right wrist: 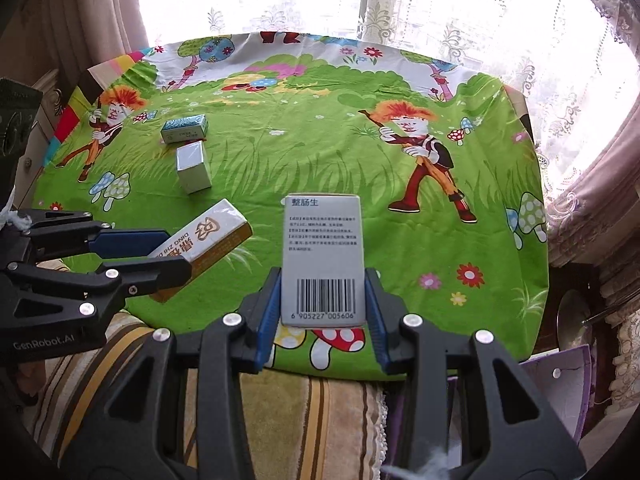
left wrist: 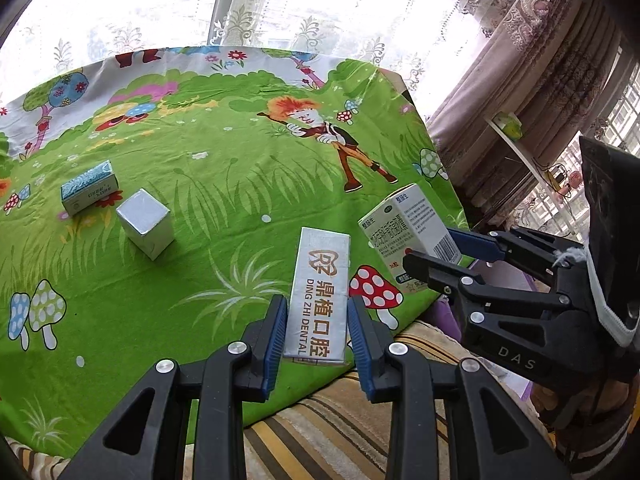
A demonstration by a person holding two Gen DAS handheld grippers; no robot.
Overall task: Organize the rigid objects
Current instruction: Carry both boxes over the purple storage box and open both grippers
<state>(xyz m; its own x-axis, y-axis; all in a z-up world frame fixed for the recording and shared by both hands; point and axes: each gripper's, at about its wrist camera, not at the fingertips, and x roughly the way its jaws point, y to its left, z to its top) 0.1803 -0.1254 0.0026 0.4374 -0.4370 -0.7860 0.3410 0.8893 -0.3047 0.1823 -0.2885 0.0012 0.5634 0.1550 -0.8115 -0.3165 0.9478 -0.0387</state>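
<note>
We pinch the dental box [left wrist: 318,300] in our left gripper [left wrist: 317,330] and the medicine box [right wrist: 322,260] in our right gripper [right wrist: 321,300], lifted above the bench [right wrist: 320,152], probably to join the two boxes [right wrist: 188,148] grouped opposite.

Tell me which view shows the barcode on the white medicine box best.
The right wrist view: the barcode faces the camera, flat and readable, on the medicine box. The left wrist view shows that barcode only small and slanted, on the box's side.
</note>
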